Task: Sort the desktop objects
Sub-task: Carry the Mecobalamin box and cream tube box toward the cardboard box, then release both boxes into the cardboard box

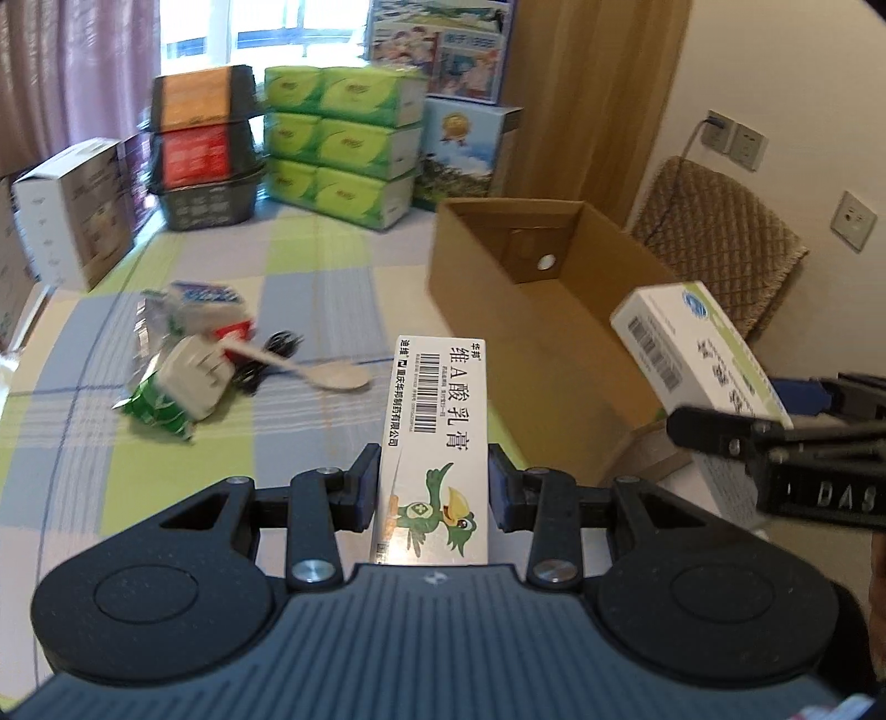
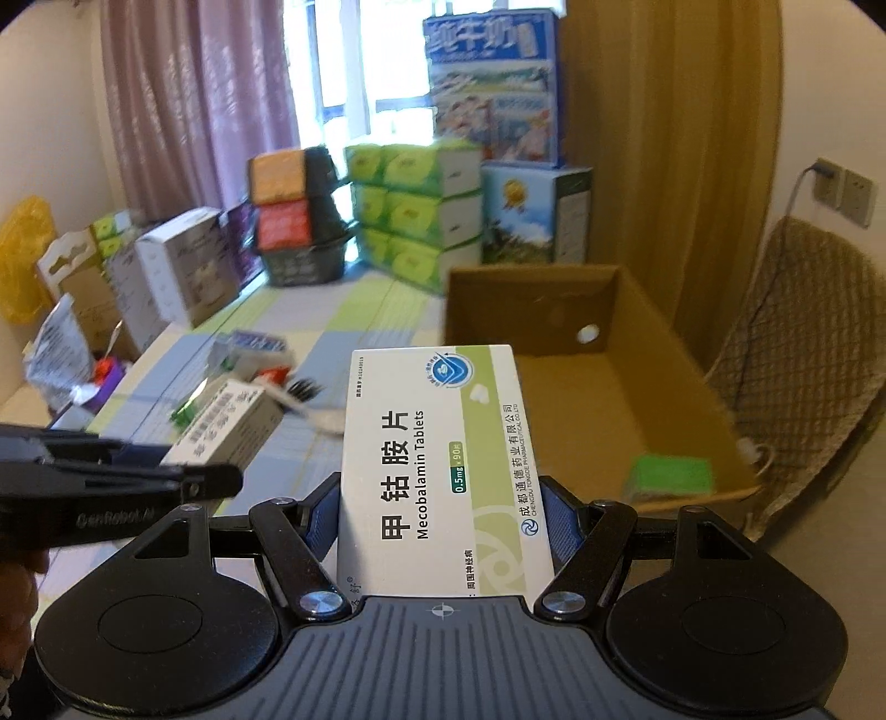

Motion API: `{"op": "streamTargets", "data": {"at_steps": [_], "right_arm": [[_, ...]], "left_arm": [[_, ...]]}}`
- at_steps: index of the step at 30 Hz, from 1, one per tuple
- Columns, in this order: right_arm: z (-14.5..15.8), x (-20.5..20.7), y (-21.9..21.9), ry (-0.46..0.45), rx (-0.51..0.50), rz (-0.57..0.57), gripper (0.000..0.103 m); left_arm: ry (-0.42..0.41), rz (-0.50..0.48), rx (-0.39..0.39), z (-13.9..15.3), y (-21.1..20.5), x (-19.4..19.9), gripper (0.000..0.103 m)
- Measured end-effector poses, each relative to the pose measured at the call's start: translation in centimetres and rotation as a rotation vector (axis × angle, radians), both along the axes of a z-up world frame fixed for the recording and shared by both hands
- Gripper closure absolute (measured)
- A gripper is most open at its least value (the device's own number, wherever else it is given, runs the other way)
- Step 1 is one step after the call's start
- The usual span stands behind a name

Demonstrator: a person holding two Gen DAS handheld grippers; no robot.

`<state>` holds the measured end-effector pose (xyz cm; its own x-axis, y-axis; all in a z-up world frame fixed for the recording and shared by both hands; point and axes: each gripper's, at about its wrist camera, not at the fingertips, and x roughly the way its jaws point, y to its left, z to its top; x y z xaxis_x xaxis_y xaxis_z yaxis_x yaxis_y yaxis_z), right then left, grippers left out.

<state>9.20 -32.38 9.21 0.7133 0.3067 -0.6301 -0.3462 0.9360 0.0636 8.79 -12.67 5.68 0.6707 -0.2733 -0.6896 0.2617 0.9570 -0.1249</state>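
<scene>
Closest to the left wrist lens, the left gripper (image 1: pixel 433 487) pinches a narrow white ointment box (image 1: pixel 437 437) with a green bird cartoon, box upright between both fingers (image 1: pixel 362 487) at bottom centre. Right gripper (image 2: pixel 443 518) in its own view clamps a white-and-green Mecobalamin tablet box (image 2: pixel 437 471), fingers (image 2: pixel 559 523) pressed on both sides, lower centre. Same tablet box shows at the right edge of the left view, held over the near rim of the open cardboard carton (image 1: pixel 531 288). Carton sits right of centre on the checked desk (image 1: pixel 310 288); a green item (image 2: pixel 673 476) lies inside at its near end, blurred. Mid-left of the left view: a loose pile on the desk, with a green packet (image 1: pixel 158 407), a white plug adapter (image 1: pixel 196 374), a pale spoon (image 1: pixel 326 376), a black cable (image 1: pixel 277 346) and a blue-white carton (image 1: pixel 205 302), touching or overlapping. Upper frame: stacked green tissue packs (image 1: pixel 343 144), black bins (image 1: pixel 205 144) and printed boxes (image 1: pixel 443 50) against the curtained window. Quilted chair (image 1: pixel 714 238) at right beside the carton.
</scene>
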Motion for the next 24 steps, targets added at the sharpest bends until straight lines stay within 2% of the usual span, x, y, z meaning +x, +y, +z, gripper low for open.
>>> {"op": "streamTargets", "data": {"at_steps": [5, 11, 19, 24], "right_arm": [[1.2, 2.7, -3.6, -0.02, -0.003, -0.072, 0.034], [1.6, 6.8, -7.2, -0.002, 0.01, -0.124, 0.034], [0.4, 11.0, -9.5, 0.045, 0.029, -0.151, 0.034], [-0.8, 12.3, -10.1, 0.075, 0.044, -0.171, 0.034]], "left_arm": [[-0.016, -0.064, -0.005, 1.1, -3.6, 1.5, 0.07], [-0.015, -0.144, 0.006, 1.2, -8.6, 4.1, 0.07], [0.01, -0.186, -0.01, 0.2, -12.8, 8.0, 0.07], [0.022, -0.214, -0.004, -1.2, -14.4, 9.6, 0.069]]}}
